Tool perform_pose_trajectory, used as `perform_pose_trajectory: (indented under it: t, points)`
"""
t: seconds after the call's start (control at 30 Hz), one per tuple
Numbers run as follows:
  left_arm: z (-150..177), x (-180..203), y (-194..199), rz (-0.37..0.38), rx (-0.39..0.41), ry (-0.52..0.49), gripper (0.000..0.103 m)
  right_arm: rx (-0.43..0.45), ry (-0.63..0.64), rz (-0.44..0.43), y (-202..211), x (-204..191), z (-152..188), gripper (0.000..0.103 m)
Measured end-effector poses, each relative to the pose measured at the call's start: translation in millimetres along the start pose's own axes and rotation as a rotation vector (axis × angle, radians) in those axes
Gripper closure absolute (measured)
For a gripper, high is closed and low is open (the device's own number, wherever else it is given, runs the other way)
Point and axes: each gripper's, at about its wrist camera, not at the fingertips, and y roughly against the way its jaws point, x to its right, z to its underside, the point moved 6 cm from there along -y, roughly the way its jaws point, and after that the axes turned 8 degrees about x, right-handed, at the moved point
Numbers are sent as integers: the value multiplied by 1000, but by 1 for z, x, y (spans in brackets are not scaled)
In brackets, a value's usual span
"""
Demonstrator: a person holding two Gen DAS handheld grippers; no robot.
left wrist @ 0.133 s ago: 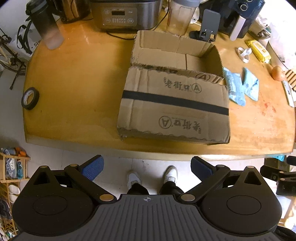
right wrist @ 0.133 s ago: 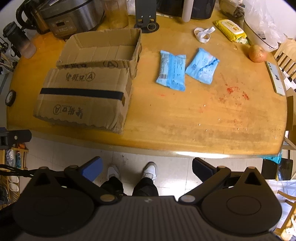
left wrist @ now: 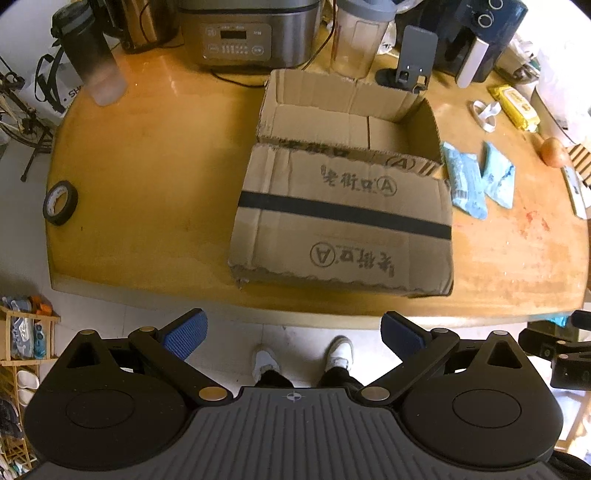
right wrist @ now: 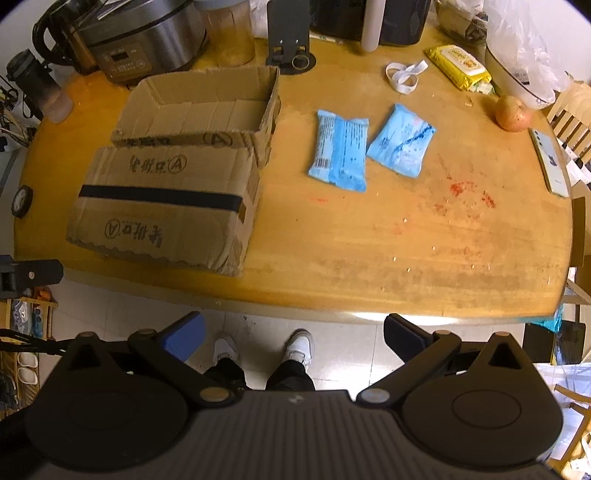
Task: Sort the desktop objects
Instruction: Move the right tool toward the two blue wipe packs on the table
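Note:
An open cardboard box (left wrist: 343, 206) (right wrist: 177, 177) lies on the wooden table (left wrist: 147, 184) (right wrist: 369, 240), its flap folded toward me. Two light blue packets lie to its right: one (right wrist: 340, 149) (left wrist: 463, 177) beside the box, the other (right wrist: 400, 140) (left wrist: 498, 173) further right. My left gripper (left wrist: 291, 332) is open and empty, held off the table's near edge in front of the box. My right gripper (right wrist: 293, 332) is open and empty, also off the near edge, in front of the packets.
A black tape roll (left wrist: 60, 202) lies at the table's left edge. A rice cooker (left wrist: 243, 33), bottle (left wrist: 92, 62), jar (left wrist: 356, 40) and phone stand (left wrist: 410, 59) line the back. A yellow wipes pack (right wrist: 458, 66), white strap (right wrist: 404, 75), apple (right wrist: 513, 112) and phone (right wrist: 550, 162) lie right.

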Motion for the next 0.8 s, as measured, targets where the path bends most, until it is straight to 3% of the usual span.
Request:
perform_pose_trajectory:
  t: [0.2, 0.8]
  points:
    - [-6, 13, 2, 19, 45, 16, 0, -4, -3, -3, 1, 12, -6, 0]
    - [-11, 44, 6, -11, 28, 34, 0, 35, 1, -48, -4, 38, -21, 0]
